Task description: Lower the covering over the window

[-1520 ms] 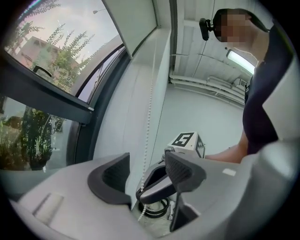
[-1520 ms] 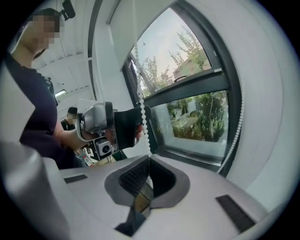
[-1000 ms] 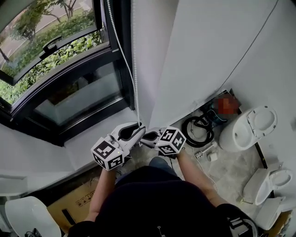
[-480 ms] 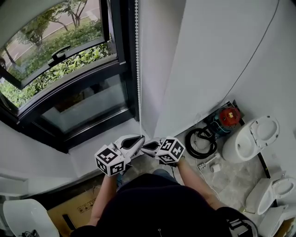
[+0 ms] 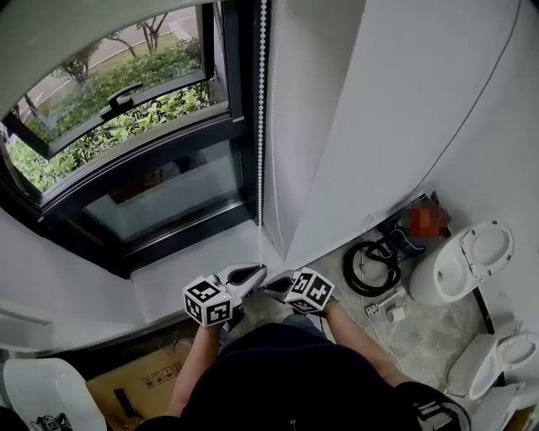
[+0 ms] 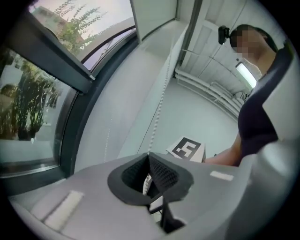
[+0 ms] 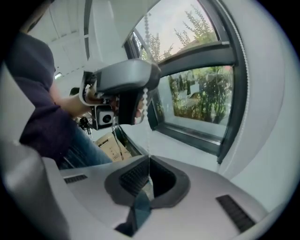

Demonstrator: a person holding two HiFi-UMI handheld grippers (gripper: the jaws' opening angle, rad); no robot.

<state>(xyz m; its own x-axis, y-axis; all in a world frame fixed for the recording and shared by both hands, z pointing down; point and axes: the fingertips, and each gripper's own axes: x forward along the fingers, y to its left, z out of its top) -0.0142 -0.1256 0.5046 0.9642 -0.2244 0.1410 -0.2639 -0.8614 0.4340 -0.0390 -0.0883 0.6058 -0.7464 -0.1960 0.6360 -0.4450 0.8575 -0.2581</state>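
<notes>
**Both grippers clamped low on the blind chain; chain running straight up**

Nearest: the left gripper (image 5: 257, 271) and the right gripper (image 5: 274, 284) are meeting tip to tip just in front of the person's body, over the pale sill (image 5: 189, 269). Each gripper view is showing the jaws fully together with a strand of the bead chain (image 5: 261, 126) pinched between them. The left gripper is holding white beads. The right is holding a thin pale strand running up out of its jaws.

Key relation: from the two tips the chain is rising vertically along the right side of the dark window frame (image 5: 244, 101), so its long axis is up and down. In the right gripper view the left gripper is showing above, beads hanging at its tip, so I judge the left to be holding higher on the chain. I cannot tell whether both are holding the same strand.

Farther: the window glass (image 5: 143, 189) is lying mostly bare. A pale curved band (image 5: 50, 25) is crossing its top. This is probably the covering's lower edge, so most of the lowering is still to do.

Writing: only the square black-and-white markers on the gripper cubes. The print on the cardboard box (image 5: 139, 375) is too small to read.
</notes>
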